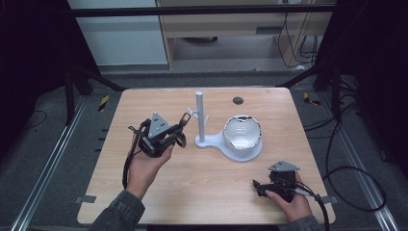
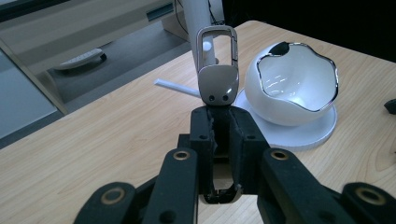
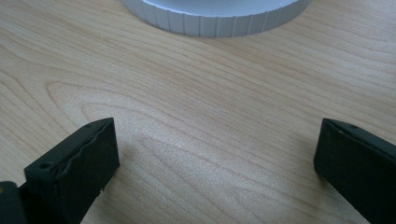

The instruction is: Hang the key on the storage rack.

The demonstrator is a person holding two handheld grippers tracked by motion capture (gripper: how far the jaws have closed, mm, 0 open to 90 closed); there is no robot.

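Right tongs (image 1: 260,187) rested at the table's (image 1: 202,192) five o'clock, jaws wide apart and empty. Left tongs (image 1: 179,132), toward nine o'clock, clamped a metal carabiner keyring (image 2: 217,70) just short of the white peg stand (image 1: 200,118) beside its bowl (image 1: 243,132). Hanging seemed underway; next, its loop must slip over a peg.

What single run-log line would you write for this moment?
left hand-held gripper: shut on silver metal carabiner clip | right hand-held gripper: open, over wooden table | white post stand with bowl: untouched
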